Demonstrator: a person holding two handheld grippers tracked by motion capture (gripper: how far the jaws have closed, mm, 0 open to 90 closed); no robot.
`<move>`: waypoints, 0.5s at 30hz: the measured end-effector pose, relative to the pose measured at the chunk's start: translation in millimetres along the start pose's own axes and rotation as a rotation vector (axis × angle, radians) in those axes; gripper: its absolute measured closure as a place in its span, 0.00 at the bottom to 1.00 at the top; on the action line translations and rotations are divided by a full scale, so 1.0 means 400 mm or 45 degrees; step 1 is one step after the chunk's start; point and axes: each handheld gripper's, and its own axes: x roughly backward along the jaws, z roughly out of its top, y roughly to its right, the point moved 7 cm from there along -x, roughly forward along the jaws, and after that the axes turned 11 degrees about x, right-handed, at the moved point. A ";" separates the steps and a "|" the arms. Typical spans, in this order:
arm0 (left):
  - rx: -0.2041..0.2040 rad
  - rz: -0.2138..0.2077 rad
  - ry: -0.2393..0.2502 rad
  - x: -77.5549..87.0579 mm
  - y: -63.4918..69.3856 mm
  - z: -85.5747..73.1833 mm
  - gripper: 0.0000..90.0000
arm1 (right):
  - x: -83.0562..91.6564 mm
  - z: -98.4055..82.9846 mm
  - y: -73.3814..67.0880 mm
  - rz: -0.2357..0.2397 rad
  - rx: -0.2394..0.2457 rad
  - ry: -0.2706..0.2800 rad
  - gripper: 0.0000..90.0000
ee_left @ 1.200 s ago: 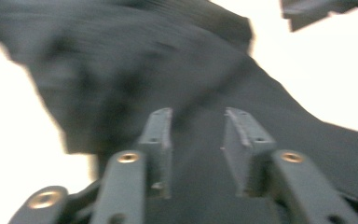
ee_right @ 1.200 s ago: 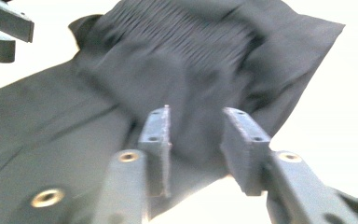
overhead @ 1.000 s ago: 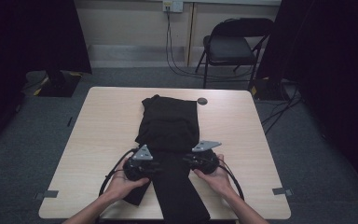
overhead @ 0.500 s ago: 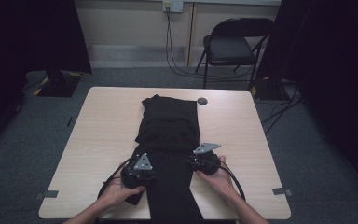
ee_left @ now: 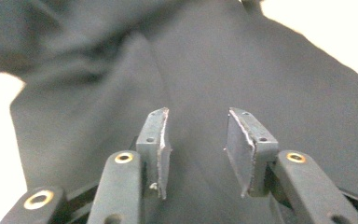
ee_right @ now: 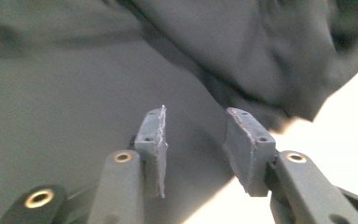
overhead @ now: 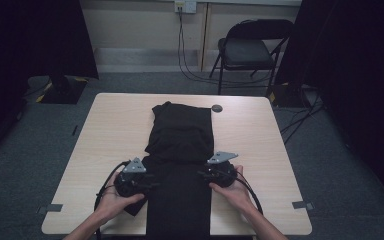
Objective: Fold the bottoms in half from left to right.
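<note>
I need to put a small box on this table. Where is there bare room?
Bare wood flanks the black garment: a wide strip toward the table left edge and another toward its right edge. The far right holds a small dark disc. The near middle is crowded by both hands.

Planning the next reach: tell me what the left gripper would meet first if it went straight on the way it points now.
The left gripper, its jaws just opened with nothing clamped between them, points across the black garment. Going straight on, it would probably meet that cloth first, likely the raised fold ahead; how far off that is cannot be judged.
</note>
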 end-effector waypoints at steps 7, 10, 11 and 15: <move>0.054 0.024 -0.109 -0.023 -0.047 -0.035 0.42 | -0.046 0.082 -0.111 0.134 0.091 0.048 0.58; -0.012 0.039 -0.140 -0.048 -0.034 -0.040 0.37 | -0.066 0.080 -0.138 0.180 0.114 0.024 0.58; -0.032 0.057 -0.176 -0.061 -0.033 -0.047 0.37 | -0.070 0.076 -0.142 0.188 0.119 0.018 0.58; -0.099 0.132 -0.157 -0.069 -0.034 -0.041 0.61 | -0.087 0.051 -0.157 0.216 0.108 -0.001 0.58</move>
